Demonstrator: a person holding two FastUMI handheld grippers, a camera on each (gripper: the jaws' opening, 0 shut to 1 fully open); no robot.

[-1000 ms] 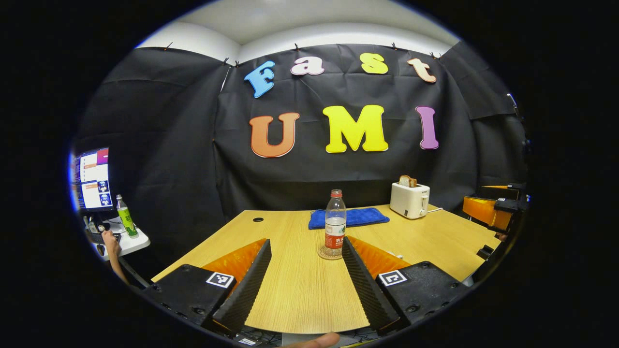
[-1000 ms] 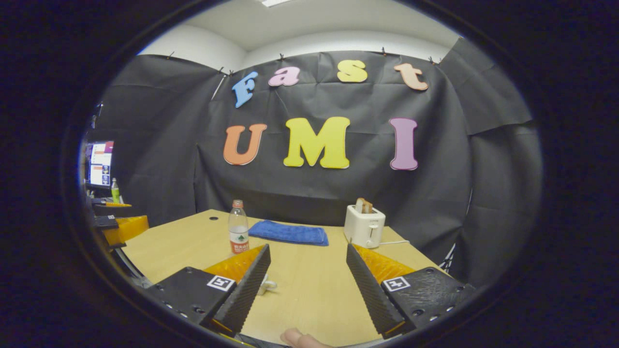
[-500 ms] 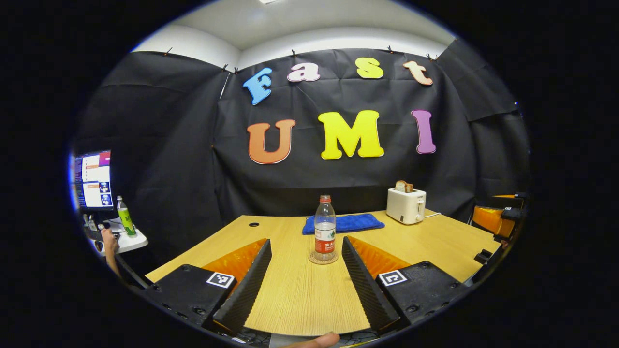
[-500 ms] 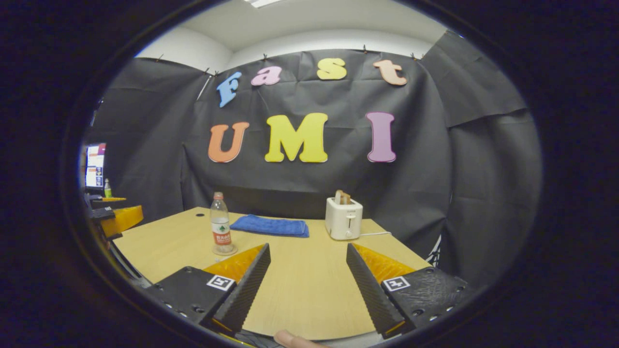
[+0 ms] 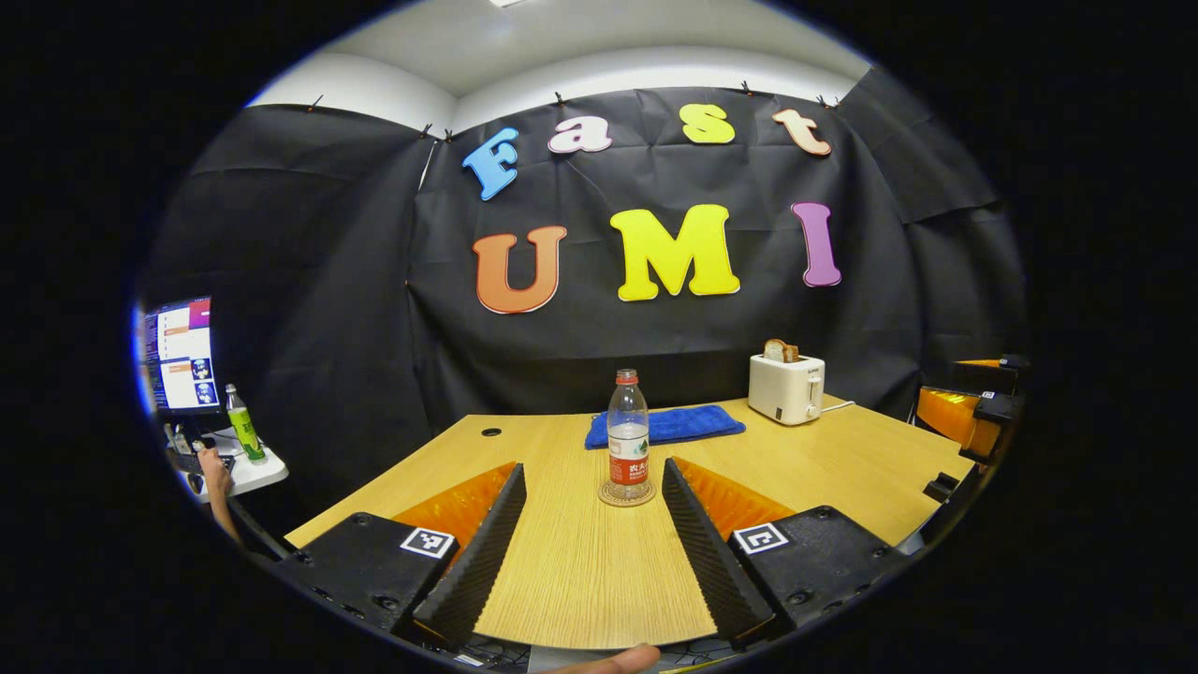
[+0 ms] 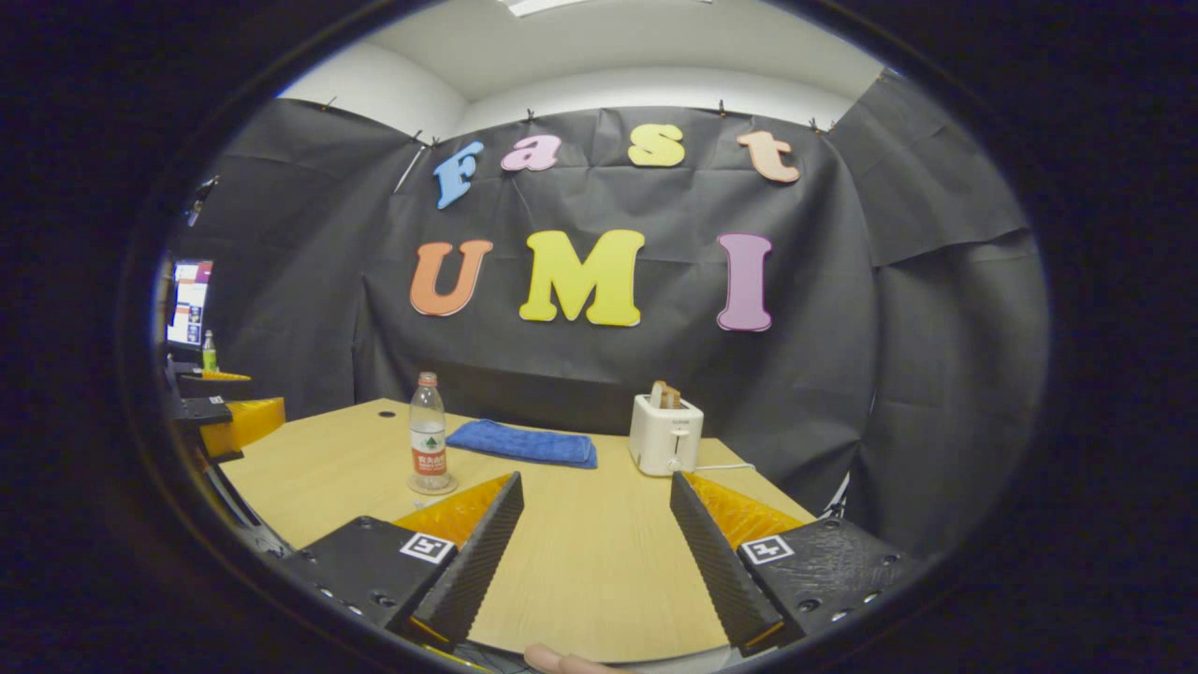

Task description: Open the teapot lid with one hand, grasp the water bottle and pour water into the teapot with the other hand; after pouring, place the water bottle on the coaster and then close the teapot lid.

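At table edge: left gripper (image 5: 591, 534) and right gripper (image 6: 595, 543), jaws apart, empty
Mid-table: bottle (image 5: 628, 432) upright on coaster (image 5: 627, 494)
Handling: likely light, thin-walled, slippery; grip at label band
Beyond: towel (image 5: 666, 424), toaster (image 5: 786, 388)

Black cloth (image 5: 309, 309) drapes the booth's walls beneath a white ceiling (image 6: 636, 42). A light wooden table (image 5: 842, 468) fills the floor space, with a lit monitor (image 5: 178, 356) on a small side desk (image 5: 245, 470).
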